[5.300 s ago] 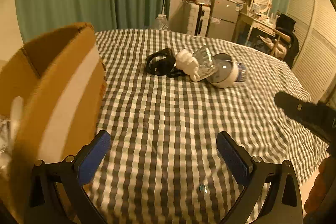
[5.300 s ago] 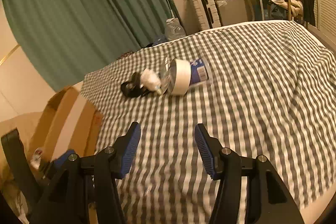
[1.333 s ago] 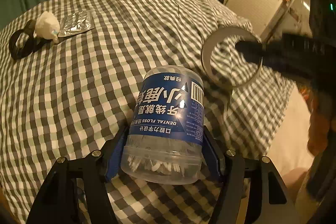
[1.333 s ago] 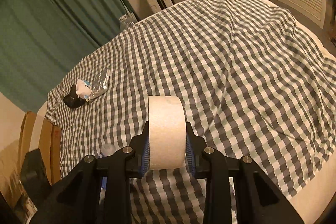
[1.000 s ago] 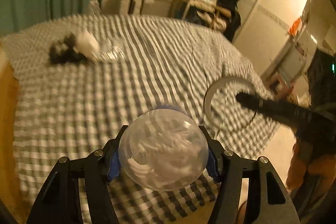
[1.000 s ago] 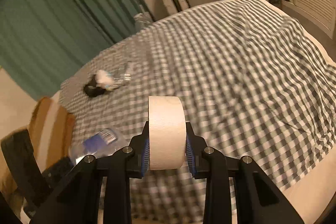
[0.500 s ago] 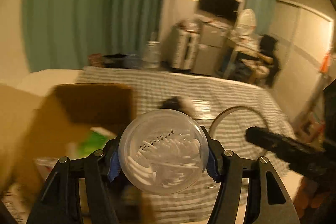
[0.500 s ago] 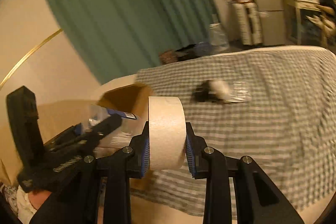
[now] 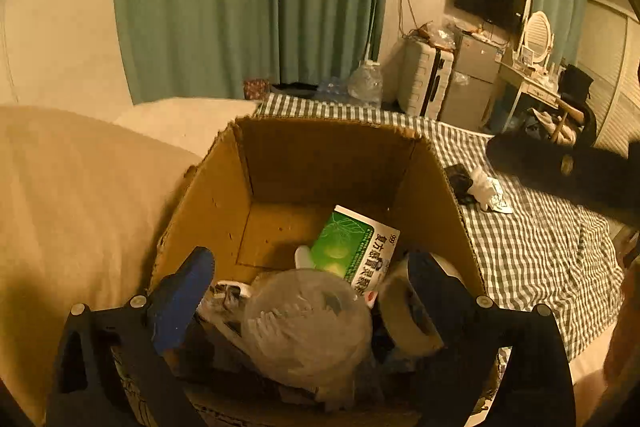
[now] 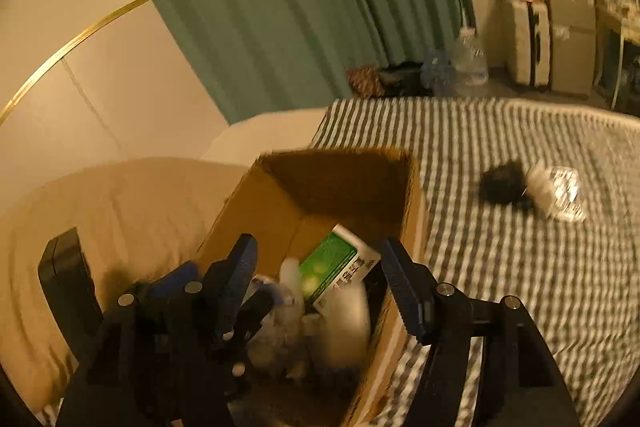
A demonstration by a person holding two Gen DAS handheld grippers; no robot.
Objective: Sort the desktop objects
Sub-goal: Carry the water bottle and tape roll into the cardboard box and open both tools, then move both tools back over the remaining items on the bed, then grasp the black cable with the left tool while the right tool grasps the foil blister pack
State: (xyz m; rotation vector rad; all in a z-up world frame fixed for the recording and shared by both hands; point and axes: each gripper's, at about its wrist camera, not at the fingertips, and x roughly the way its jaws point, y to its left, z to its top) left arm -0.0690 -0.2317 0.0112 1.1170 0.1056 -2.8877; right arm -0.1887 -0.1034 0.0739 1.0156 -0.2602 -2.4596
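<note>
Left gripper (image 9: 308, 291): your jaws have just been opening and stand wide above the cardboard box (image 9: 324, 155); the dental floss jar (image 9: 306, 327) lies between the pads, untouched by either.
Right gripper (image 10: 320, 279): your jaws have just been opening too; the tape roll (image 10: 344, 323) shows blurred below them, free of both pads.
Tape roll, left view: it sits in the box at the near right, just beside the jar.
Green medicine box (image 9: 356, 251): inside the carton, beyond the jar.
Checked cloth (image 10: 500, 259): right of the carton; a black strap (image 10: 502, 183), a white figure (image 10: 540, 187) and a foil blister pack (image 10: 566, 193) lie together on it, well apart from the box.
</note>
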